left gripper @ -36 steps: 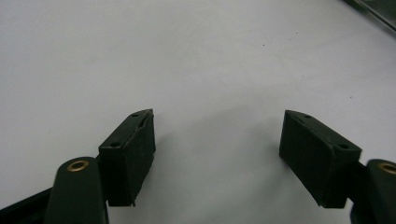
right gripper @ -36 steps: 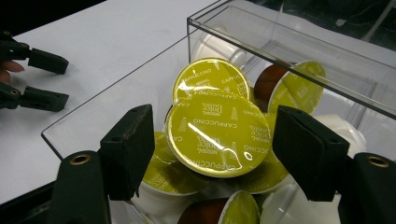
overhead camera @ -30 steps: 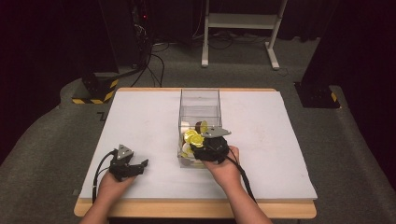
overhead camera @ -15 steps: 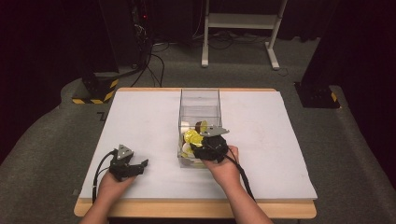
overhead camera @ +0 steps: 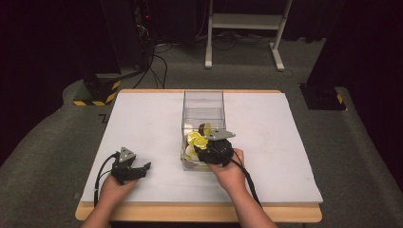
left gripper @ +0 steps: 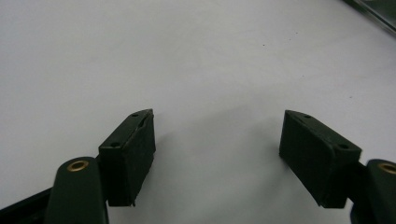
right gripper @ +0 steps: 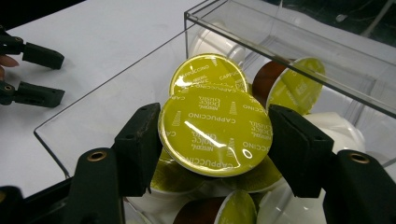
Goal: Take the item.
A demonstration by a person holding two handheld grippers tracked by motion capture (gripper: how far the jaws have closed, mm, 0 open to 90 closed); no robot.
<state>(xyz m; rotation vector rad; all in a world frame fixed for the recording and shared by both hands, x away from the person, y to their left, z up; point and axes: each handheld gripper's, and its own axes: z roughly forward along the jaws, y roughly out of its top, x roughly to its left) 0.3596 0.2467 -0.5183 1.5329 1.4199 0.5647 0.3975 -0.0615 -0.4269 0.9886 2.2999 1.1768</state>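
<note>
A clear plastic box (overhead camera: 203,102) stands mid-table and holds several coffee capsules with yellow-green "Cappuccino" lids (overhead camera: 195,139), plus brown and white ones. In the right gripper view, my right gripper (right gripper: 217,123) reaches into the box's near end (right gripper: 280,37). Its pads press on both sides of one yellow-green capsule (right gripper: 215,135) that lies on top of the pile. In the high view this gripper (overhead camera: 209,148) sits at the box's front corner. My left gripper (overhead camera: 141,168) rests low over the white table at the front left, open and holding nothing (left gripper: 217,135).
The white tabletop (overhead camera: 142,123) spreads wide to the left and right of the box. My left gripper (right gripper: 32,74) also appears far off in the right gripper view. Behind the table are a white stand (overhead camera: 247,28) and floor cables (overhead camera: 152,61).
</note>
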